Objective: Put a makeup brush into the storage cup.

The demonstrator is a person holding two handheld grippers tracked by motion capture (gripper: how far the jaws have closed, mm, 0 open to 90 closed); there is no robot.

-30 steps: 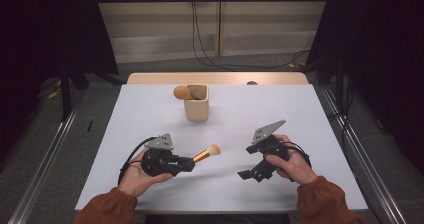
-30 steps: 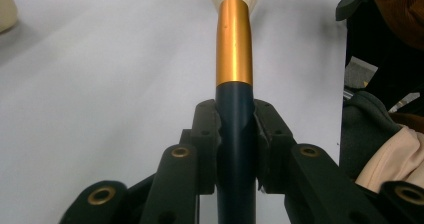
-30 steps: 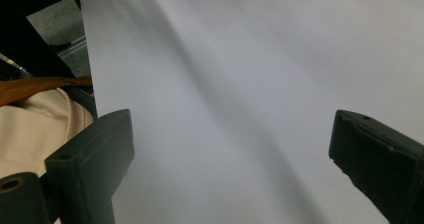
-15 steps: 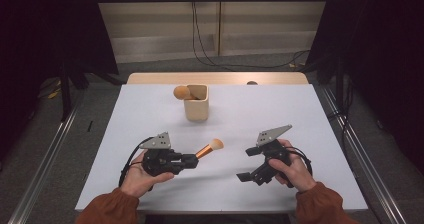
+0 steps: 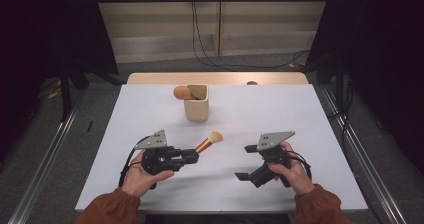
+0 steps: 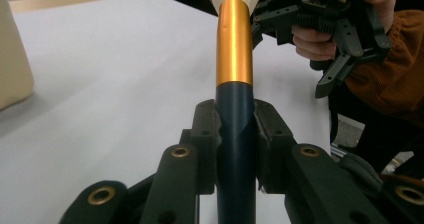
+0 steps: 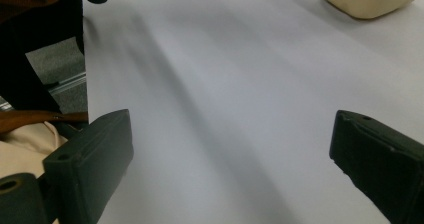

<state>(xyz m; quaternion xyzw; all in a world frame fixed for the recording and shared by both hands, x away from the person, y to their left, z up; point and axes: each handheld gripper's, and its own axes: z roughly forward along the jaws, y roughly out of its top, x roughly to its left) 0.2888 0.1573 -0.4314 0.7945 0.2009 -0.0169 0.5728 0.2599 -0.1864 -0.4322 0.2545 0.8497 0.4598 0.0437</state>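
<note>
left hand-held gripper: clamped on makeup brush handle, near side of beige cup, bristles angled toward cup | right hand-held gripper: jaws wide apart, nothing between, over counter right of brush

Cup on table, behind brush.

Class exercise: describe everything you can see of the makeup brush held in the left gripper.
The makeup brush has a dark navy handle, a shiny copper-orange metal collar and a rounded tuft of pale bristles. The left gripper is shut on its handle, a black jaw pressing each side. It is lifted off the white table, head slanting up and away from the person, in front of the beige cup, touching nothing else.
</note>
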